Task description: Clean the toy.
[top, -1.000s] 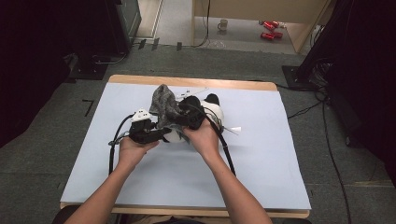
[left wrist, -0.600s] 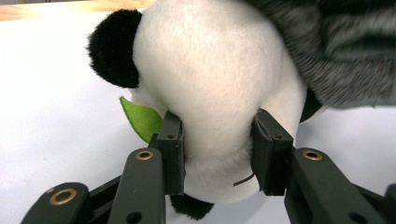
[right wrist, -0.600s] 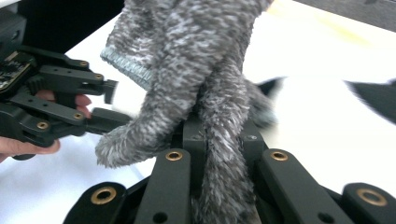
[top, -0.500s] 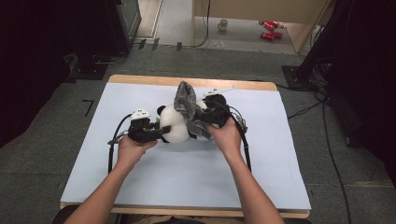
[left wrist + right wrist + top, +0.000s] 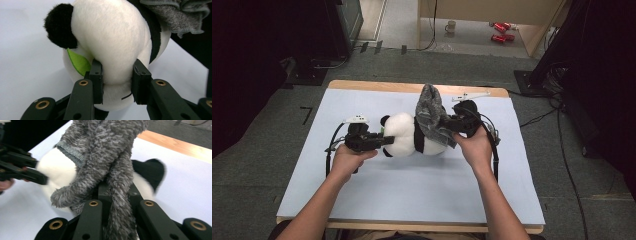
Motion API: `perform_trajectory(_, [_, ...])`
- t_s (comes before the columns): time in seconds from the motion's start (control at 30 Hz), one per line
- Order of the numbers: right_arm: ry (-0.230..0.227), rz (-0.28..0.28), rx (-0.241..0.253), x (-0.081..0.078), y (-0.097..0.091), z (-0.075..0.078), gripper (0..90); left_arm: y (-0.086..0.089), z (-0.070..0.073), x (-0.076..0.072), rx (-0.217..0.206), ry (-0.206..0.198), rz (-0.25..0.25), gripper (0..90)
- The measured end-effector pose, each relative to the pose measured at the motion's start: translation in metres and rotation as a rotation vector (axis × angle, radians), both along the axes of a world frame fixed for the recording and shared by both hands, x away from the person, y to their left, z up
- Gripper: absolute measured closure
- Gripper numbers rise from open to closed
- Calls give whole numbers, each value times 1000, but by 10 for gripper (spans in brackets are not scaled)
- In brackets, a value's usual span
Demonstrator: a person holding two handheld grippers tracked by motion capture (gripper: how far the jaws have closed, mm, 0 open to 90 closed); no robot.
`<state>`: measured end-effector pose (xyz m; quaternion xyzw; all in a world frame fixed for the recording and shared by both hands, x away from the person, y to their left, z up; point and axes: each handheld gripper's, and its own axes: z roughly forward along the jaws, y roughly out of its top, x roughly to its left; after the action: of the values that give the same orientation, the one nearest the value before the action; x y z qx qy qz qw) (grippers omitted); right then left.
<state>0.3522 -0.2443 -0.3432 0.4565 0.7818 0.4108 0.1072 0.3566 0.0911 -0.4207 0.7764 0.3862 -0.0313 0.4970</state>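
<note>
Grey fuzzy garment [image 5: 110,165] pinched between right gripper [image 5: 117,192] fingers, over panda [image 5: 412,135]

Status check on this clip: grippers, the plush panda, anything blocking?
Left gripper just closing, pinching plush panda head. Right gripper shut on grey fuzzy garment, lifted off the panda's body. Nothing in the way on the table.

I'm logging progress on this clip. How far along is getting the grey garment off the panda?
Done: the fuzzy grey knitted garment is bunched up at the black-and-white plush panda's lower half. In hand: the left tongs, which have just been closing, pinch the panda's head; the right tongs clamp the garment. Left: pulling it fully free, apparently.
</note>
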Motion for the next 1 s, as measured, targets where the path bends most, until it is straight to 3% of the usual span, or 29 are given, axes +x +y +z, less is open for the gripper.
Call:
perform_trajectory(0.1, [15,-37,7,1,-13,-4,799,4,0,2,-10,55,0,677])
perform_trajectory(0.23, [23,-56,41,0,-24,-6,800,2,-5,4,31,41,29,660])
perform_trajectory(0.4, [-3,-11,50,-6,-9,3,800,1,-10,8,35,45,67,644])
perform_trajectory(0.53, [-18,45,54,-9,9,9,800,2,-12,8,34,30,92,629])
perform_trajectory(0.63, [-8,75,36,-9,22,5,800,2,-13,9,36,8,92,604])
perform_trajectory(0.77, [29,72,5,-1,30,-12,800,3,-17,8,40,-40,101,539])
perform_trajectory(0.9, [38,55,21,4,28,-22,800,8,-20,9,26,-31,99,440])
perform_trajectory(1.0, [28,45,15,6,26,-23,800,10,-19,6,18,-54,85,383])
